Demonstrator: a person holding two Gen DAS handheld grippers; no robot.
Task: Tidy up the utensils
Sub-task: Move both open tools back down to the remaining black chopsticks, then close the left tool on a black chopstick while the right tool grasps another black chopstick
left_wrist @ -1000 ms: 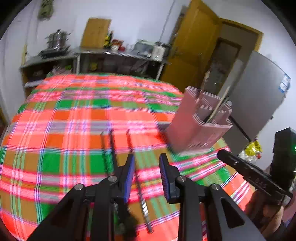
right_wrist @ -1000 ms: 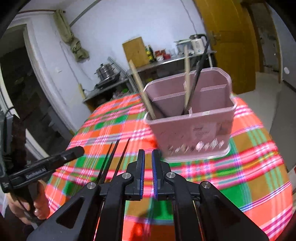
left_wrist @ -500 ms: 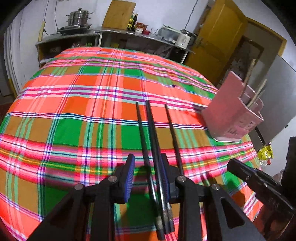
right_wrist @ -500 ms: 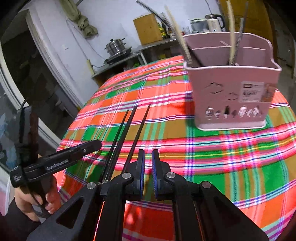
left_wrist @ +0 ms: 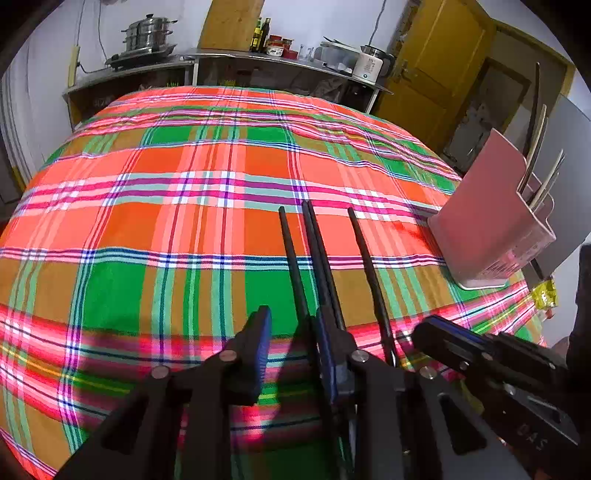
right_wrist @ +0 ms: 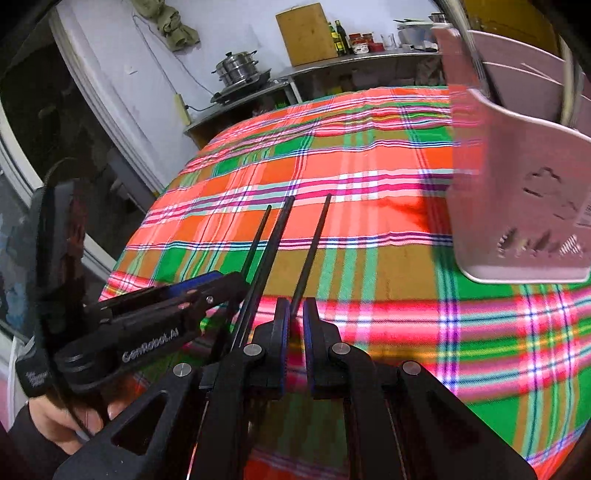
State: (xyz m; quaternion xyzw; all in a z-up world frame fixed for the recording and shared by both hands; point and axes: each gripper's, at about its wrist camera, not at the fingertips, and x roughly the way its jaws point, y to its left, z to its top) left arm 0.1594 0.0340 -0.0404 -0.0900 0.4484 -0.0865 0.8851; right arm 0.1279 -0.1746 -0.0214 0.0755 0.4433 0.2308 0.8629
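The left claw (left_wrist: 291, 339) is closing around 1 of 4 black chopsticks (left_wrist: 295, 266) bound for the pink holder (left_wrist: 487, 229), while the shut, empty right claw (right_wrist: 293, 314) is hovering beside.

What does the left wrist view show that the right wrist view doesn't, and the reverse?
Left wrist only: the yellow door and white kettle.
Right wrist only: the hand holding the left tongs, and the holder's cut-out front.
Both: black chopsticks on the plaid cloth, the pink holder and steamer pot.
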